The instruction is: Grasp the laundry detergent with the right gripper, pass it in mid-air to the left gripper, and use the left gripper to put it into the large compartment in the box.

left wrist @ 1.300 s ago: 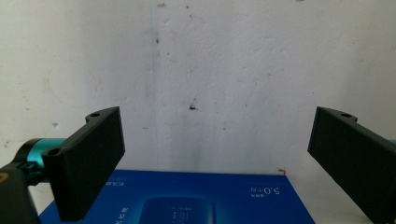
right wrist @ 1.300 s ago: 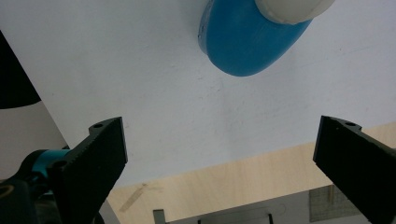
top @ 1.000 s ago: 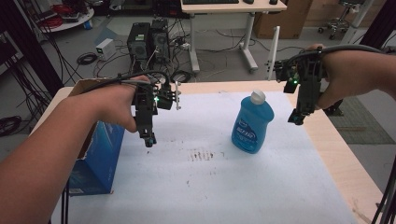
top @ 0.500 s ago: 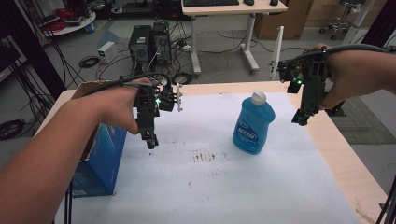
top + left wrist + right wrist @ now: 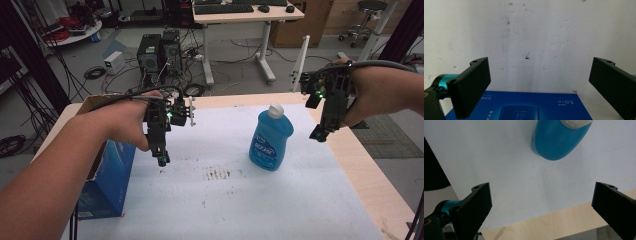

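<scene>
Nothing is gripped so far: right claw (image 5: pixel 320 134) hangs wide open and empty with the blue bottle (image 5: pixel 270 141) standing just left of it; left claw (image 5: pixel 161 159), likewise spread, hovers beside the blue box (image 5: pixel 107 182)

One blue bottle (image 5: pixel 270 140) with a white cap stands on the table (image 5: pixel 280 210), toward its right edge. One blue box (image 5: pixel 111 177) stands at the table's left edge. Two grippers hang over the table: the left gripper (image 5: pixel 161 159) near the left edge beside the box, the right gripper (image 5: pixel 319 134) at the right edge, each with two black jaws spread wide. One white sheet (image 5: pixel 240 200) covers most of the tabletop.
</scene>
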The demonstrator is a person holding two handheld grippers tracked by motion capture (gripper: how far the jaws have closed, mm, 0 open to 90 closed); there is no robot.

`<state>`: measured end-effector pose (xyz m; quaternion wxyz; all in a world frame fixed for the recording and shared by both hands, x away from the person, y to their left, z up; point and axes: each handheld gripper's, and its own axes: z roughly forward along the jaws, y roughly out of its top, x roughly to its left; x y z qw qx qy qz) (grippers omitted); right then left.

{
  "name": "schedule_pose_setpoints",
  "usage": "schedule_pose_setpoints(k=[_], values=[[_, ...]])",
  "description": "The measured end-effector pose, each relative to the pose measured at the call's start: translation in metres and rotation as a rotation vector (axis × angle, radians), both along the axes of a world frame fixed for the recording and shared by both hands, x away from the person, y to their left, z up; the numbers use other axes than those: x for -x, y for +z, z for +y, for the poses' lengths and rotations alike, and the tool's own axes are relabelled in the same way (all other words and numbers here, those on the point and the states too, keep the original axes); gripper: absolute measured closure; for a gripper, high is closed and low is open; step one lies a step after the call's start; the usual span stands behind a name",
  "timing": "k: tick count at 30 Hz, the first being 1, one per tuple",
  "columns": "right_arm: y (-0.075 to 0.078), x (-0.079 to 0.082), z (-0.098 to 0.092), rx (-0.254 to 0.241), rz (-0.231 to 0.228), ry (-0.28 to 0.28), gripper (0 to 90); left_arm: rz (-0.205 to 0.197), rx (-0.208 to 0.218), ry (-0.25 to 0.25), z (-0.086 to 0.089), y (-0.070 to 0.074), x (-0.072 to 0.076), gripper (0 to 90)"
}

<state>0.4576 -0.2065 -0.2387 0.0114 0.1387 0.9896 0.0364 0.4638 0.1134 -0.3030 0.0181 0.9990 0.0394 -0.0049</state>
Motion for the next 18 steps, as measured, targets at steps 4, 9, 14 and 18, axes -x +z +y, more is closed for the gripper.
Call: schedule_pose_setpoints(k=[4, 9, 14, 18], values=[[-0.006, 0.004, -0.007, -0.053, -0.004, -0.029, 1.8, -0.004, 0.005, -0.007, 0.001, 0.003, 0.001, 3.7], [-0.009, 0.012, -0.02, -0.143, -0.039, -0.083, 1.8, -0.008, -0.001, -0.008, 0.003, 0.005, 0.004, 3.7], [-0.016, 0.019, -0.033, -0.242, -0.061, -0.144, 1.8, -0.021, 0.009, -0.01, 0.005, 0.009, 0.007, 3.7], [-0.025, 0.026, -0.039, -0.304, -0.079, -0.184, 1.8, -0.024, 0.014, -0.004, 0.007, 0.012, 0.009, 3.7]])
